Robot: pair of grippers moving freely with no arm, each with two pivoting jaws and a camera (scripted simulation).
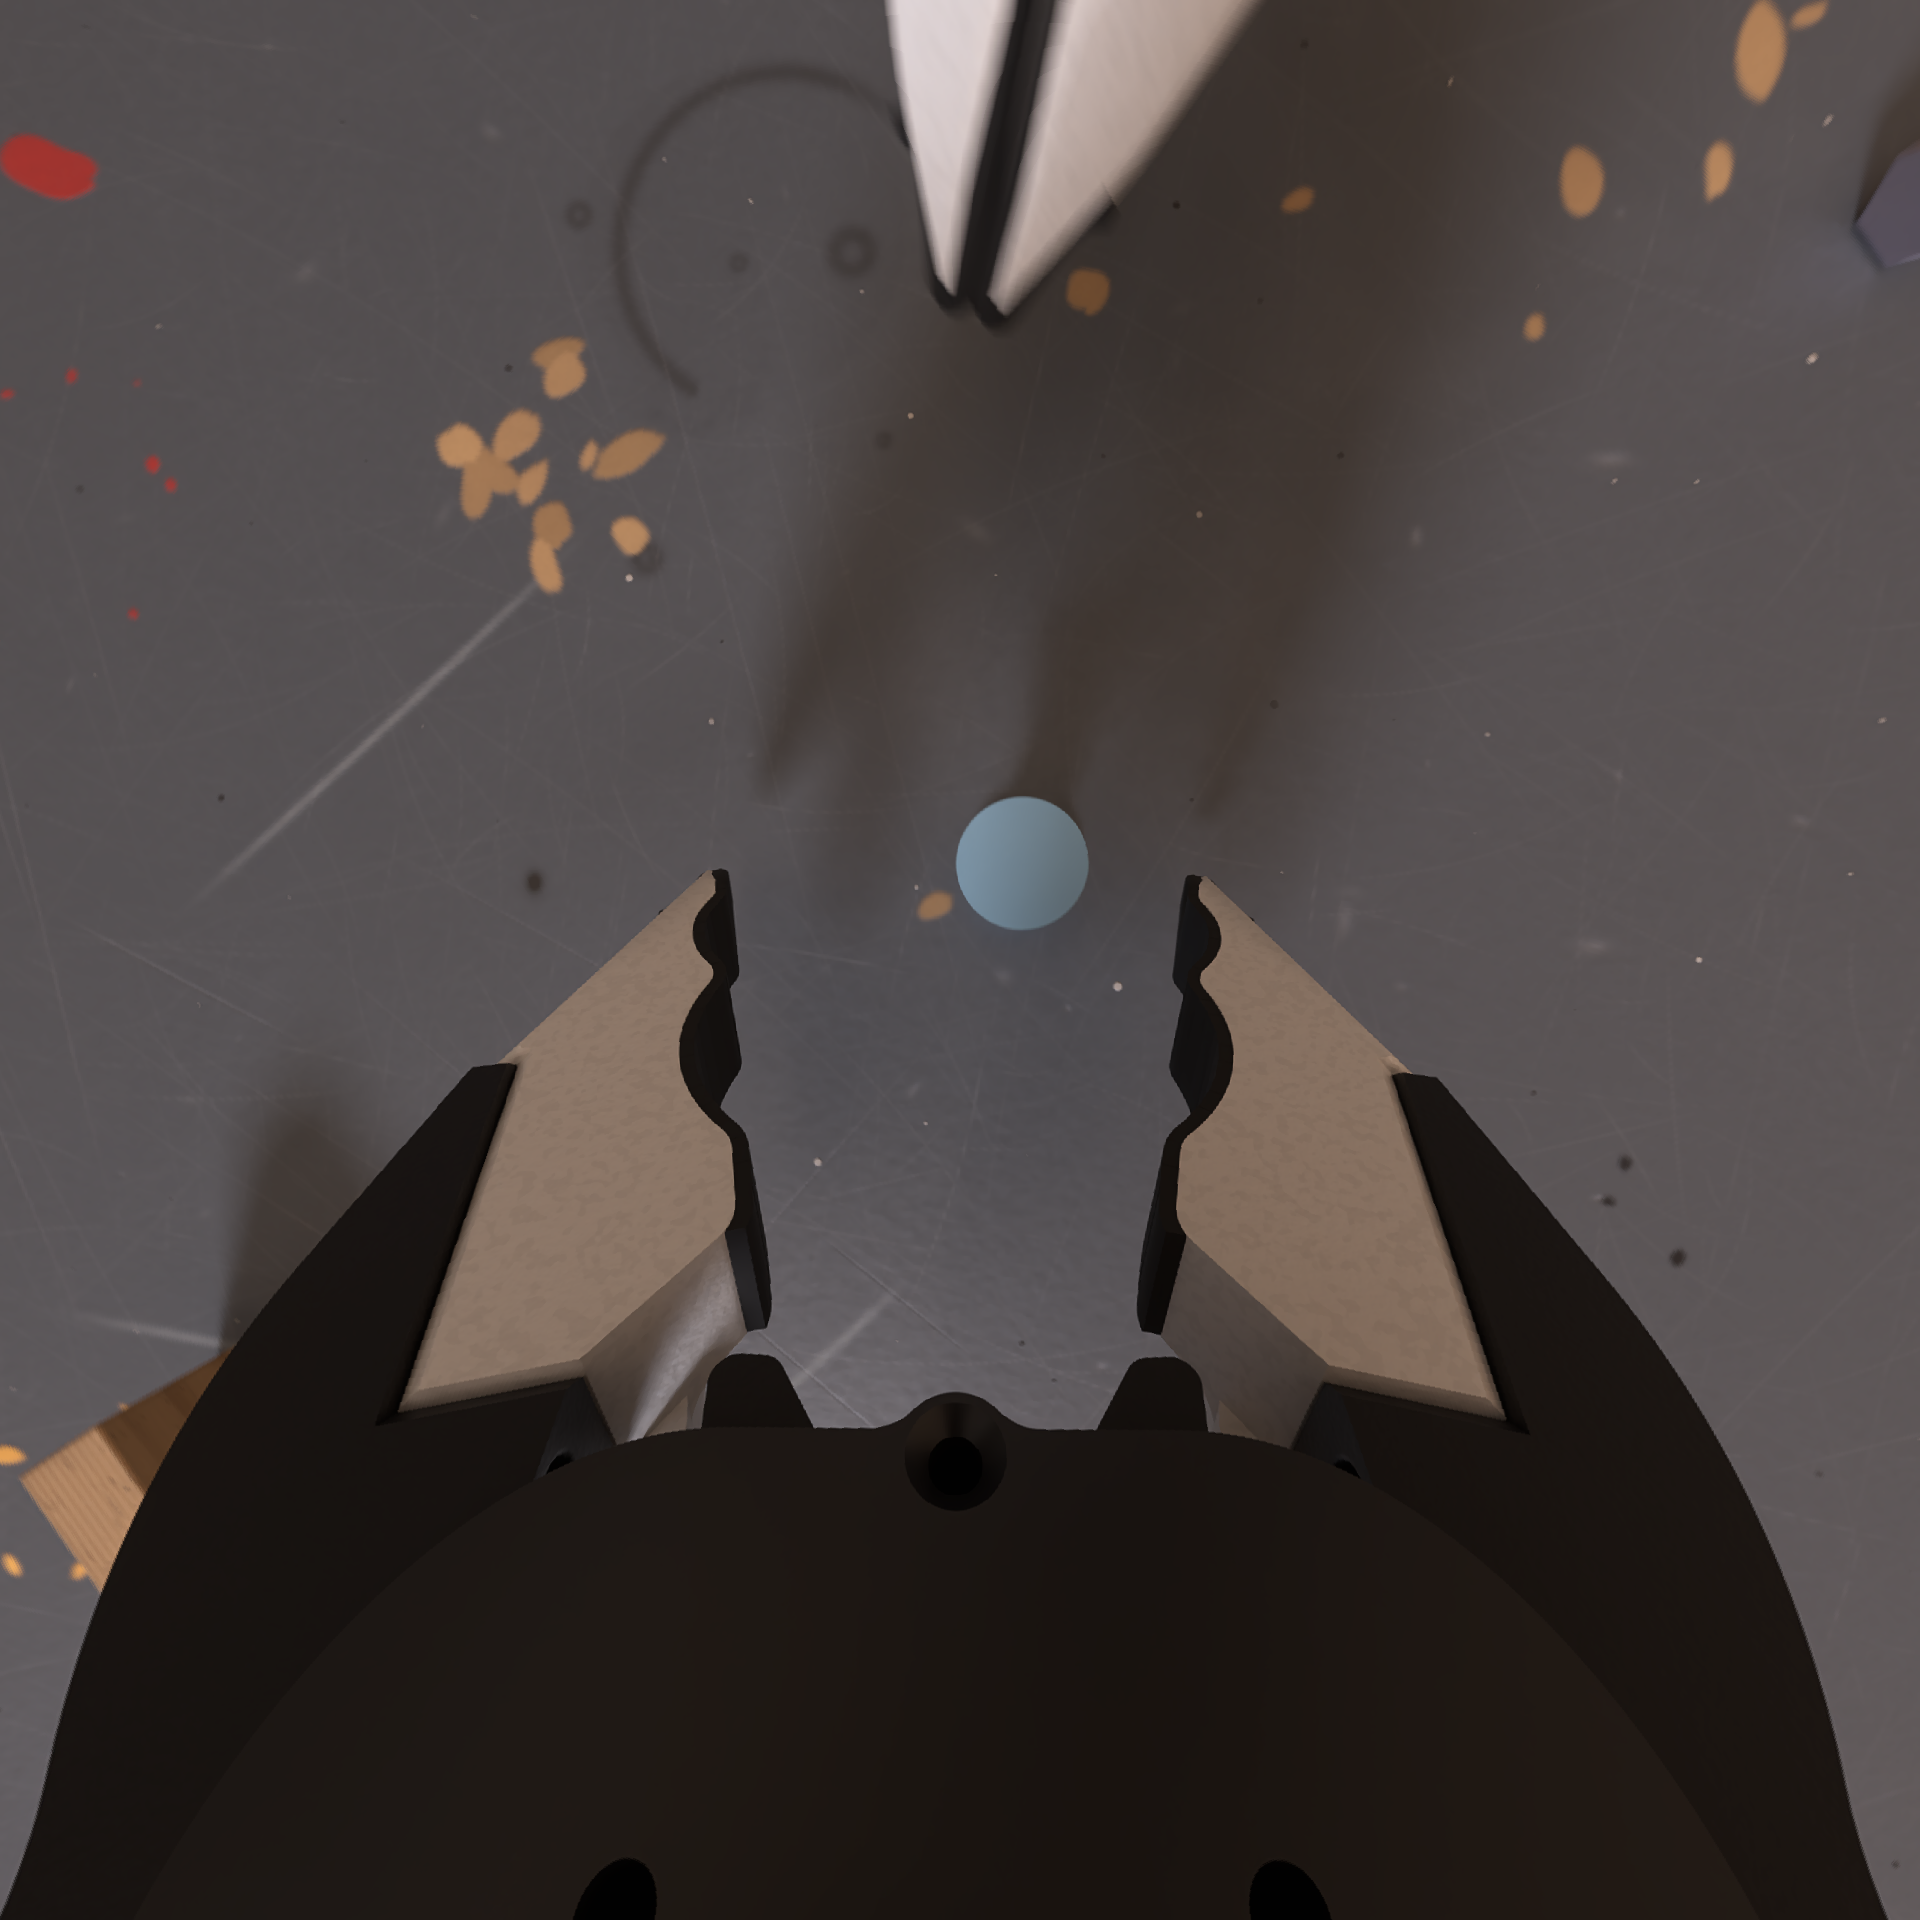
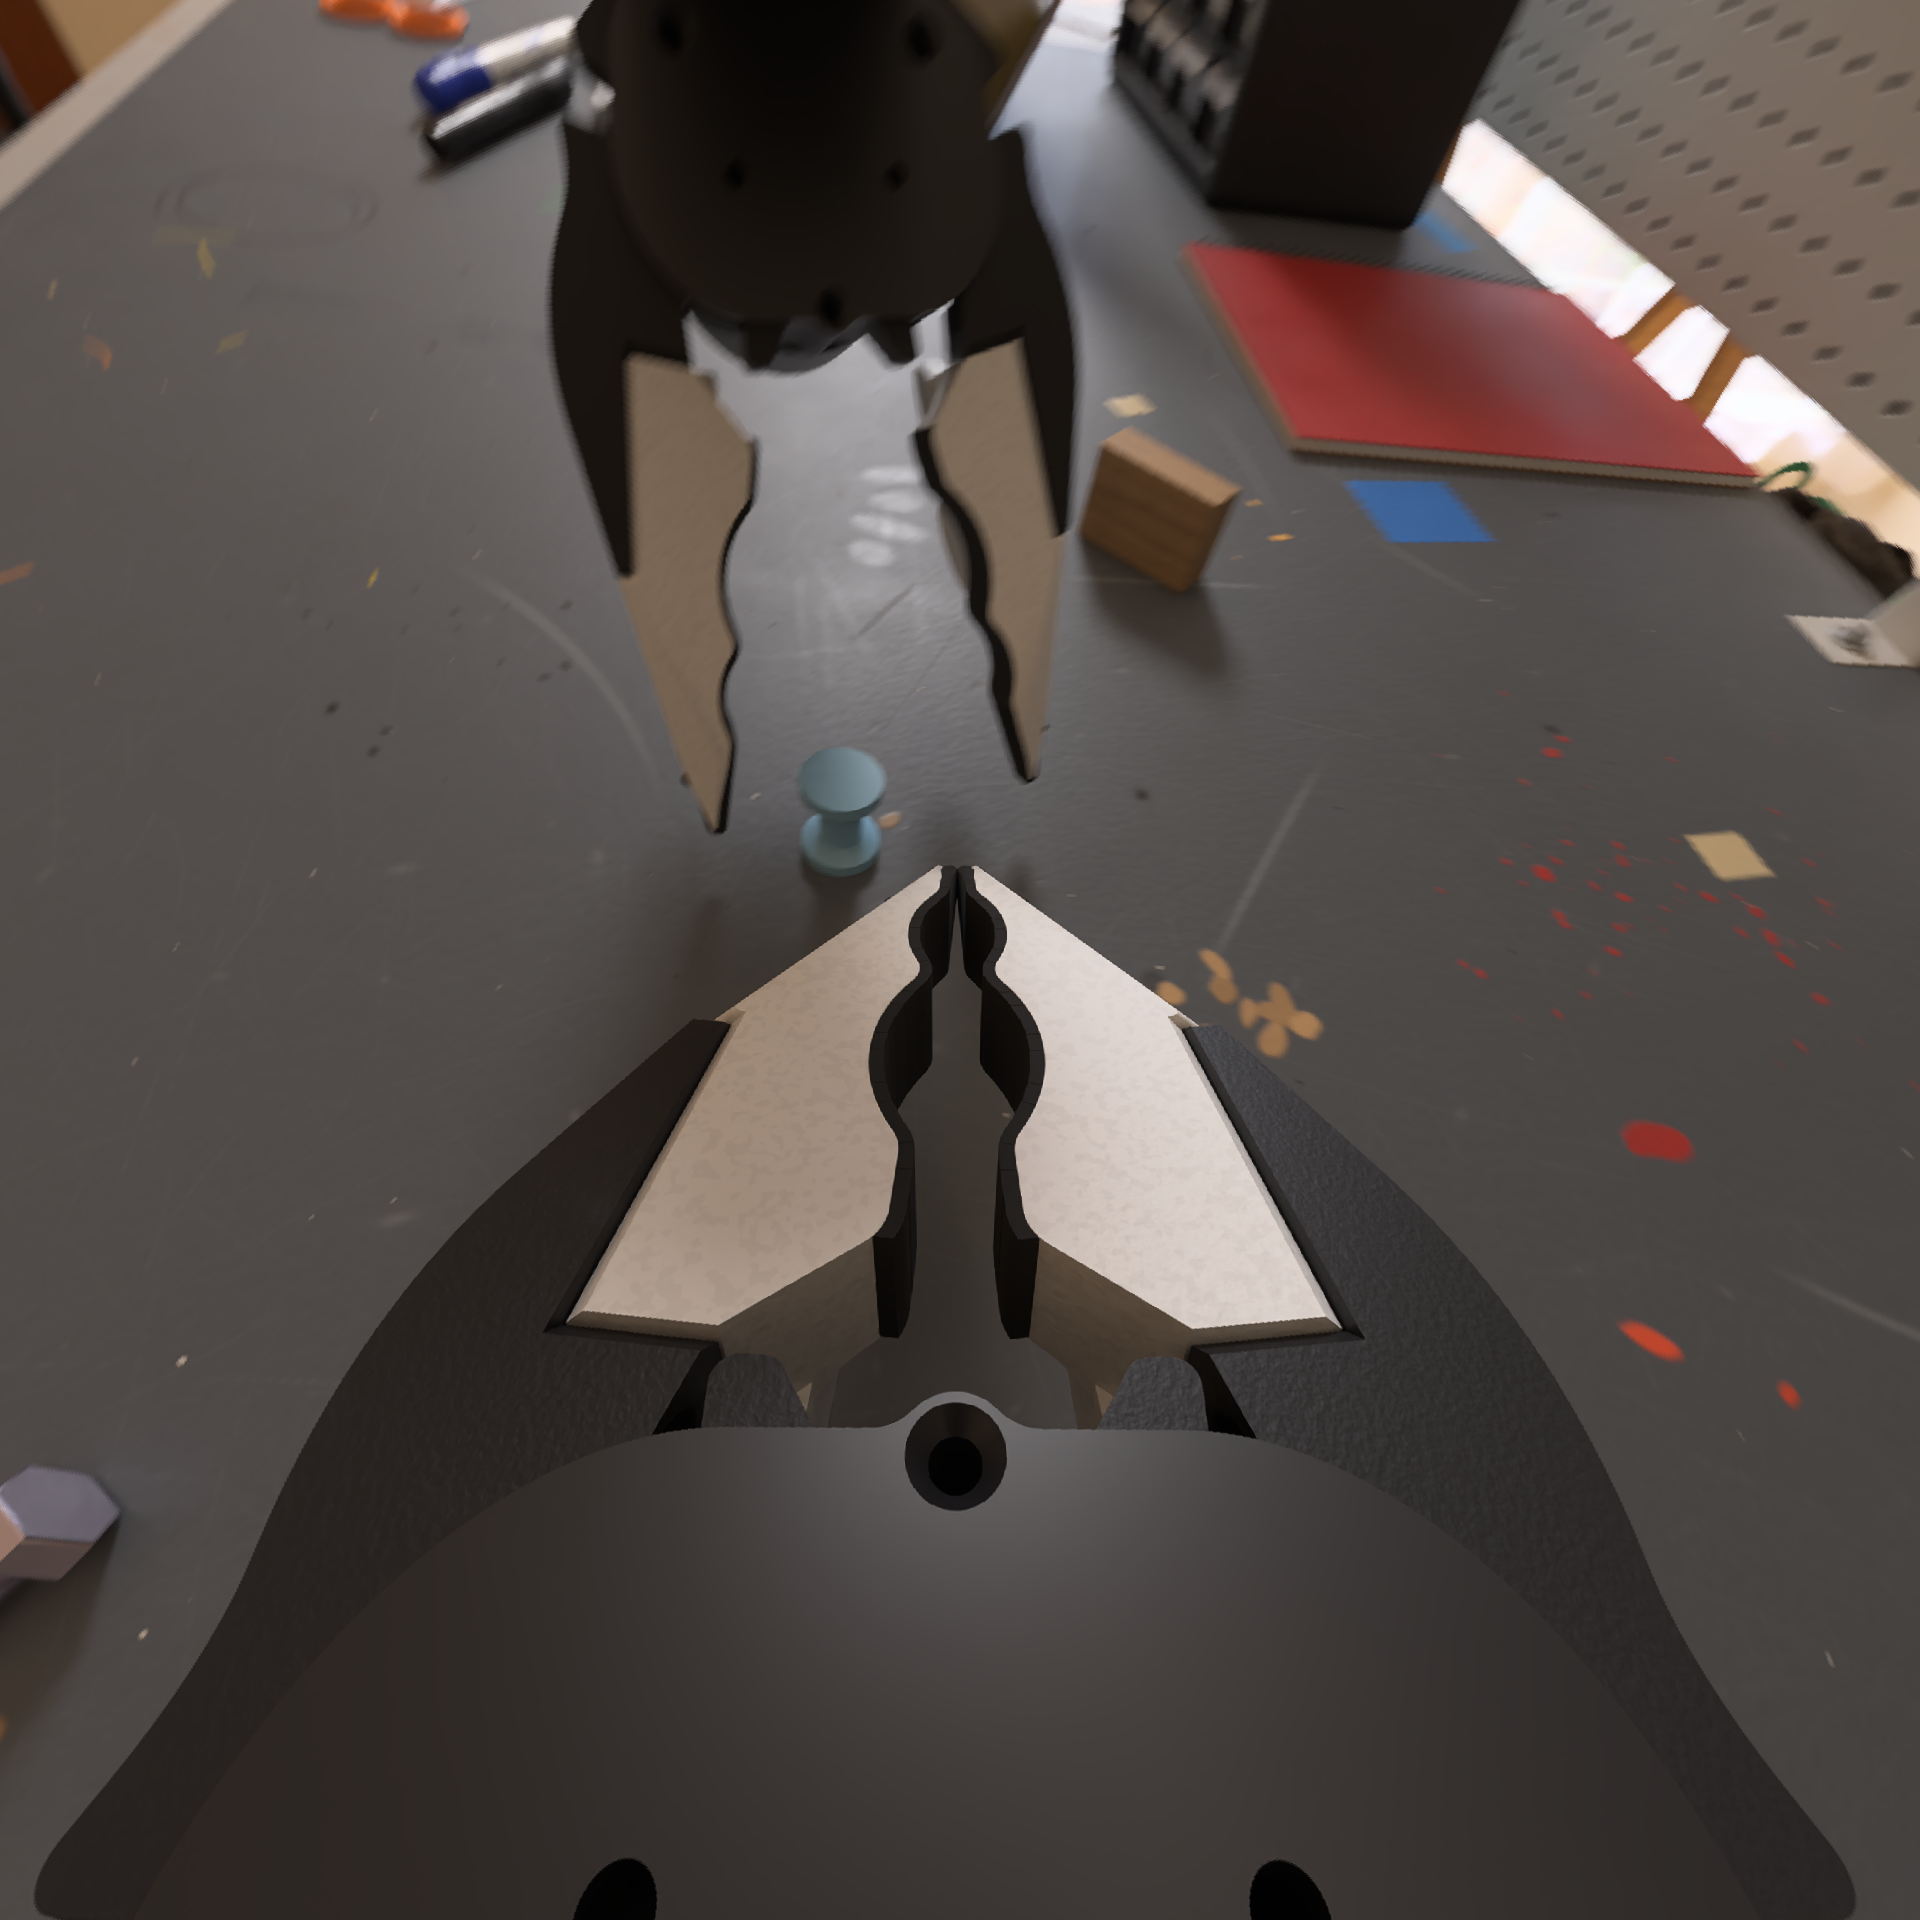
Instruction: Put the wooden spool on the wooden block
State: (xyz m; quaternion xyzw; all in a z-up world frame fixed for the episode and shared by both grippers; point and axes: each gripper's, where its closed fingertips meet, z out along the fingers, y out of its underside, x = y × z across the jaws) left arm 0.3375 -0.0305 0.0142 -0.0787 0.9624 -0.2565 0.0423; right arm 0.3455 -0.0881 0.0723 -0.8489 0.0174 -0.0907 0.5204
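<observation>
Your spool [image 2: 842, 816] stands upright on the grey table [image 2: 312, 727], pale blue, resting on one flange; from above it shows as a round blue disc [image 1: 1021, 862]. Nothing grips it. Your left gripper [image 1: 956, 883] hangs over it pointing down, fingers spread wide, with the spool just past the tips and roughly centred between them. In the right wrist view that same gripper [image 2: 873, 800] hovers with its tips either side of the spool's top, clear of it.

Your right gripper [image 2: 954, 873] sits low just beside the spool, its fingers pressed together on nothing, tips aimed toward the spool's base. From the left wrist view you see those closed fingers [image 1: 982, 301] at the top, well apart from the spool.

The block [image 2: 1158, 509] lies on the table farther off, to the right beyond the left gripper, tilted up on an edge; one corner of it [image 1: 94, 1475] peeks out beside your left gripper's body.

Farther out you have a red mat [image 2: 1475, 364], a blue patch [image 2: 1418, 511], a black rack [image 2: 1320, 94], markers [image 2: 499, 83] and a grey hex piece [image 2: 52, 1522].
</observation>
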